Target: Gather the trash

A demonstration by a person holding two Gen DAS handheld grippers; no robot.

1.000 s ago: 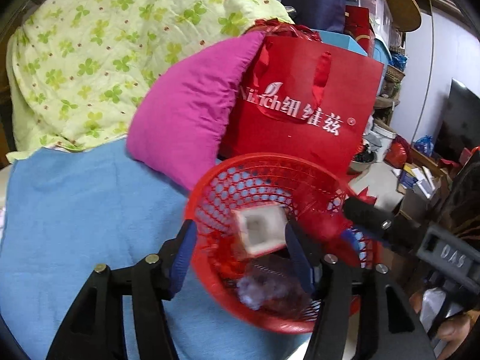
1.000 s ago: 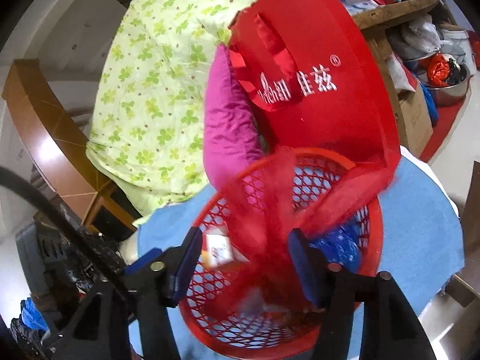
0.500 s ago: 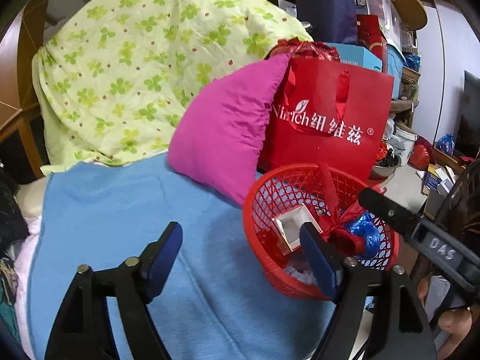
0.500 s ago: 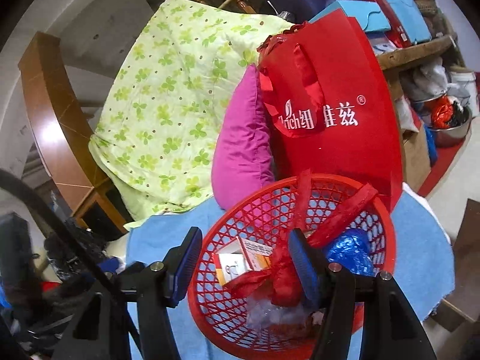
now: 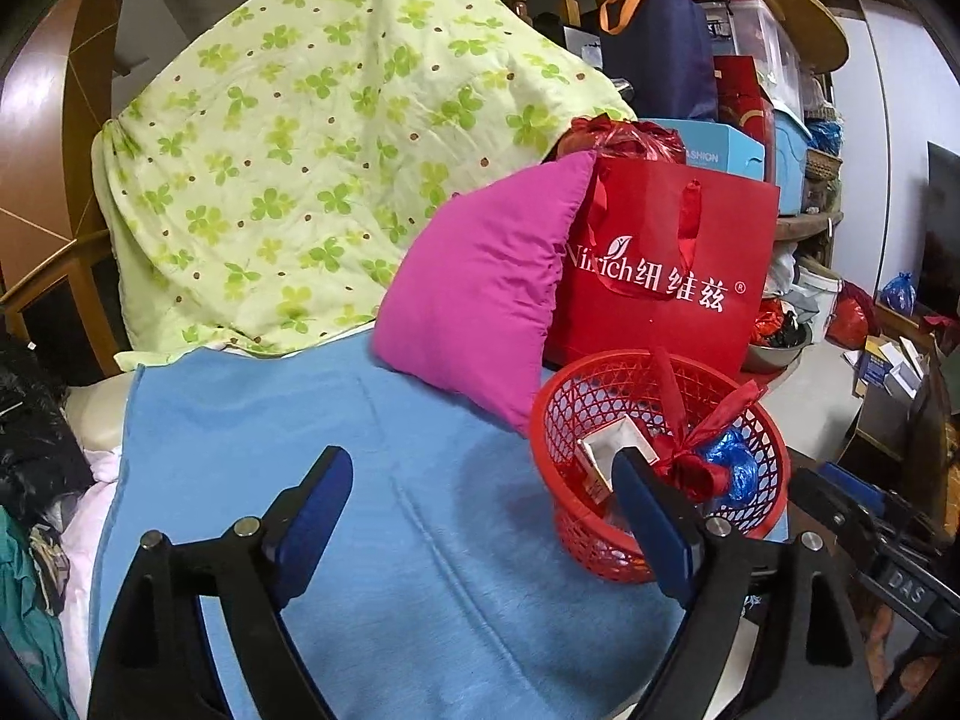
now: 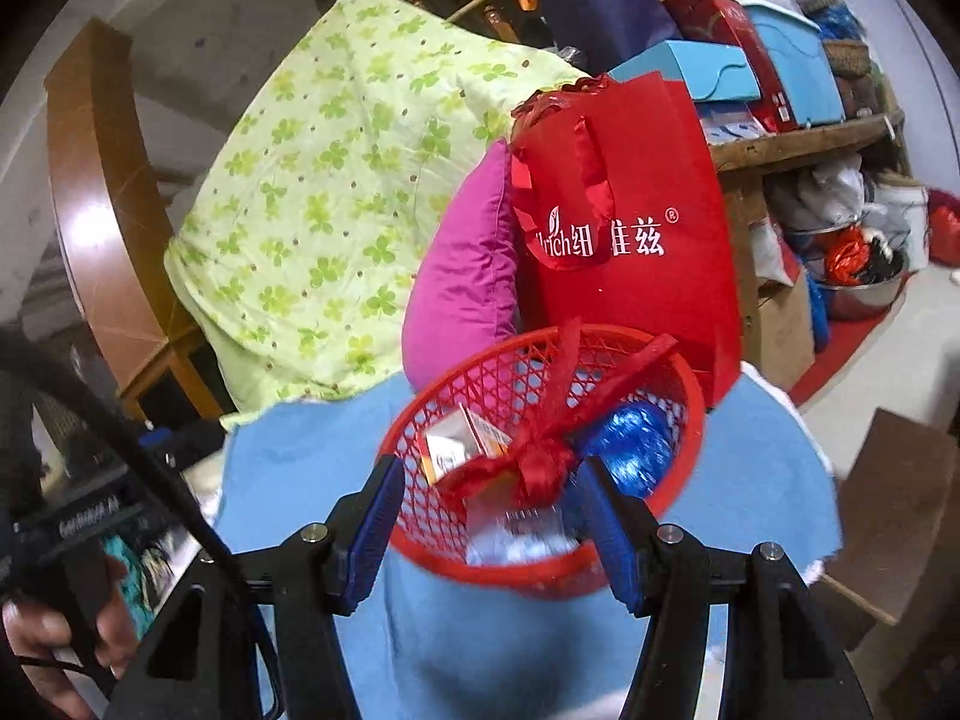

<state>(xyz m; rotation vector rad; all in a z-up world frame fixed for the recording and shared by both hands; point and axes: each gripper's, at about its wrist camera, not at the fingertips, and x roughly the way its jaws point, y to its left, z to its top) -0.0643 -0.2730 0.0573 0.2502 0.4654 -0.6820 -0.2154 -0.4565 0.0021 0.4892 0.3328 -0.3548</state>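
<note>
A red mesh basket [image 5: 600, 360] [image 6: 528, 576] stands on a blue cover, at its right edge. In it lie a small white and orange box [image 5: 612, 450] [image 6: 456, 444], a knotted red plastic bag [image 5: 690, 471] [image 6: 540, 468], a blue foil wrapper [image 5: 729, 468] [image 6: 630, 438] and some clear plastic [image 6: 522, 534]. My left gripper [image 5: 480, 516] hangs over the cover to the basket's left; its jaws are opening, with nothing between them. My right gripper [image 6: 492, 534] is open just short of the basket's near rim, with its pads off the rim.
A pink cushion [image 5: 480, 300] and a red paper bag [image 5: 666, 276] lean behind the basket. A green clover quilt [image 5: 300, 180] covers the chair back. The blue cover [image 5: 360, 450] spreads to the left. A hand [image 6: 48, 630] grips the left tool. Cluttered floor lies beyond the right edge.
Both grippers have drawn back and up from the basket. The left jaws have spread wider; the small box that was between them lies in the basket. The red bag has settled there too.
</note>
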